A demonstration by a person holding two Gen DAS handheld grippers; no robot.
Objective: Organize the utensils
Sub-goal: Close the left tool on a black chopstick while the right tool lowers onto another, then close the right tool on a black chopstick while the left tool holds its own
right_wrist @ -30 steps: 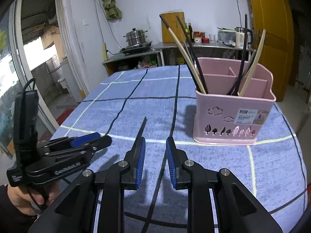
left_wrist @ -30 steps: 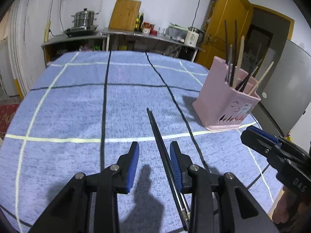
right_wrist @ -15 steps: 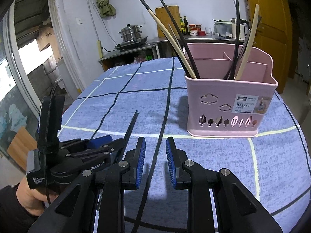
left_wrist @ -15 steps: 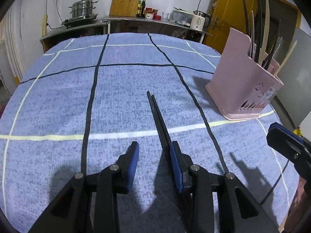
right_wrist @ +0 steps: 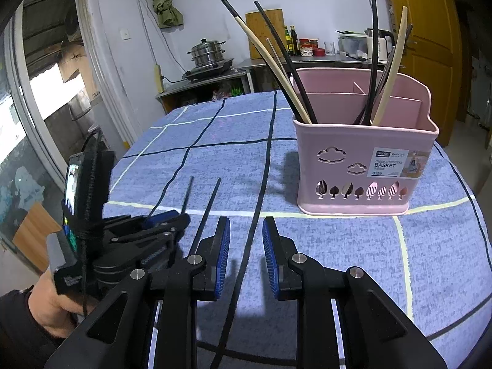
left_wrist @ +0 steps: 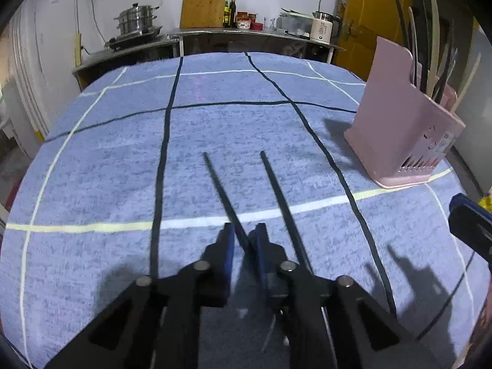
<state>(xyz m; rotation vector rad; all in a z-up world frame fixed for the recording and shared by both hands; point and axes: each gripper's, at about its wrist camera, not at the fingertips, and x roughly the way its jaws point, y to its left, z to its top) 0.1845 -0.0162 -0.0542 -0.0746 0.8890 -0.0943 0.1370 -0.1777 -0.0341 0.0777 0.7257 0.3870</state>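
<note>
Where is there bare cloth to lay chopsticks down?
The blue cloth is bare from the black chopsticks' tips to the far edge, and everywhere left of them. The pink basket takes the right side. Near edge is crowded: left gripper and right gripper.

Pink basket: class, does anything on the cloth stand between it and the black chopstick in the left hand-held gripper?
Nothing visible does. Only bare blue tablecloth lies between the gripped chopstick and the pink basket. The second chopstick lies flat beside it, not a barrier.
</note>
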